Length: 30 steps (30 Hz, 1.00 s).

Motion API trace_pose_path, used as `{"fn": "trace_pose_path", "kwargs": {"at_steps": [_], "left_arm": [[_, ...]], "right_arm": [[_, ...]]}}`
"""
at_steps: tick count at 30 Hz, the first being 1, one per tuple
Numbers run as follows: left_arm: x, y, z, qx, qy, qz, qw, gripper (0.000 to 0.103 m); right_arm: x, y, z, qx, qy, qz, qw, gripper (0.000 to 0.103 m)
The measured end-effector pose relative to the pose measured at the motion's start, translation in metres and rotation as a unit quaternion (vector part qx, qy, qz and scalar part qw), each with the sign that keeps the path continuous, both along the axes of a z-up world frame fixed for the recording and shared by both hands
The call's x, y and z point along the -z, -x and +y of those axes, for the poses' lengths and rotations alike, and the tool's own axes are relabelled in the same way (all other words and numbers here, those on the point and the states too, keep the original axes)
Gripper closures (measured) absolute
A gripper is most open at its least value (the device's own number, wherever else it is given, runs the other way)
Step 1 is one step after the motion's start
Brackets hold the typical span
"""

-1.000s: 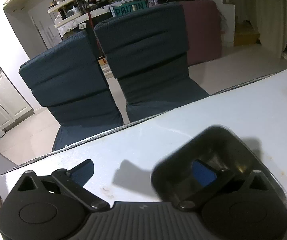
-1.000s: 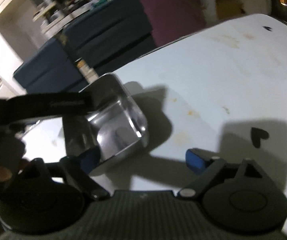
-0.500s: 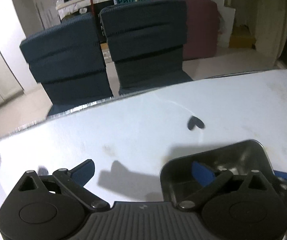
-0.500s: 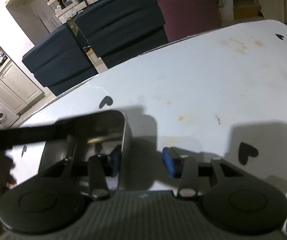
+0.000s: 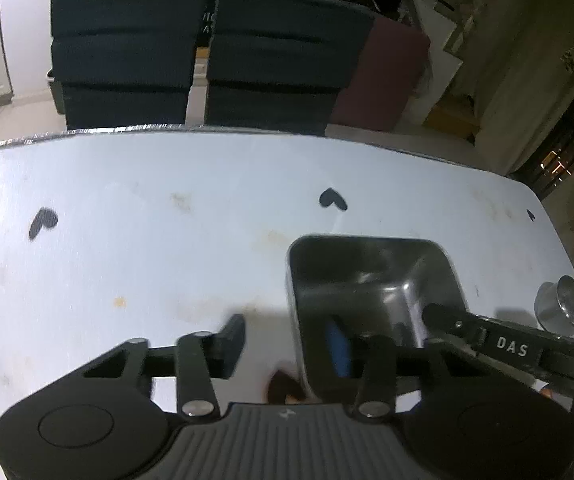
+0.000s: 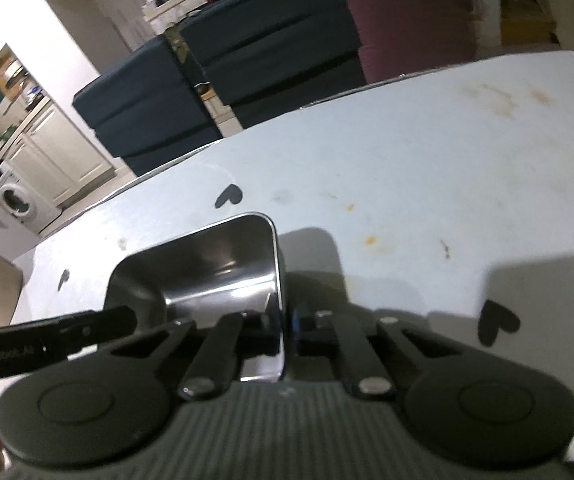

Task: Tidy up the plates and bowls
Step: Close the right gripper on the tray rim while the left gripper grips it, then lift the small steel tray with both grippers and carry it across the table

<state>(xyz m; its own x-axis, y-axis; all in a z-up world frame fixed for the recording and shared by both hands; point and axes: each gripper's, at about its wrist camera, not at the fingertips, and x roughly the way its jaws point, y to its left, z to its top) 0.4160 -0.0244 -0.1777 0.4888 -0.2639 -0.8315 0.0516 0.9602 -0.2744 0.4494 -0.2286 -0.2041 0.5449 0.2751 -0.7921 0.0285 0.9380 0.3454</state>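
One steel bowl (image 6: 223,272) in my two grippers on the white table (image 5: 167,240).
My right gripper (image 6: 285,328) has just clamped its near wall; the left gripper (image 5: 287,344), still closing, straddles the opposite wall unpressed. A metal cup (image 5: 563,308) waits nearby; sorting has barely begun.

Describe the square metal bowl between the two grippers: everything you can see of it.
The square metal bowl is shiny steel with rounded corners, deep, empty and upright on the white table. The right gripper is shut on its right wall, one pad inside and one outside. The left gripper, jaws just closing, straddles the left wall; contact there is unclear.
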Motion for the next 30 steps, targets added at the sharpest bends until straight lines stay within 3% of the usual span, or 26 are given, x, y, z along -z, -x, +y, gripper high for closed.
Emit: {"fn": "trace_pose_path", "kwargs": {"at_steps": [5,6,16,25,30], "left_arm": [[-0.002,0.007,0.0,0.003,0.02,-0.004,0.9998,0.096],[-0.004,0.008,-0.002,0.007,0.017,-0.007,0.9998,0.098],[-0.038,0.042,-0.011,0.006,0.022,-0.042,0.9988,0.097],[-0.084,0.104,-0.016,-0.008,0.035,-0.078,0.9963,0.097],[-0.095,0.133,-0.025,-0.005,0.053,-0.085,0.9949,0.096]], "right_arm": [[0.0,0.002,0.002,-0.019,0.013,-0.002,1.0,0.097],[0.0,0.003,0.001,-0.023,0.012,-0.002,1.0,0.097],[-0.028,0.029,-0.003,-0.046,0.035,-0.031,0.998,0.097],[-0.076,0.066,-0.009,-0.073,0.029,-0.055,0.995,0.097],[-0.102,0.094,-0.016,-0.094,0.048,-0.065,0.992,0.097]]}}
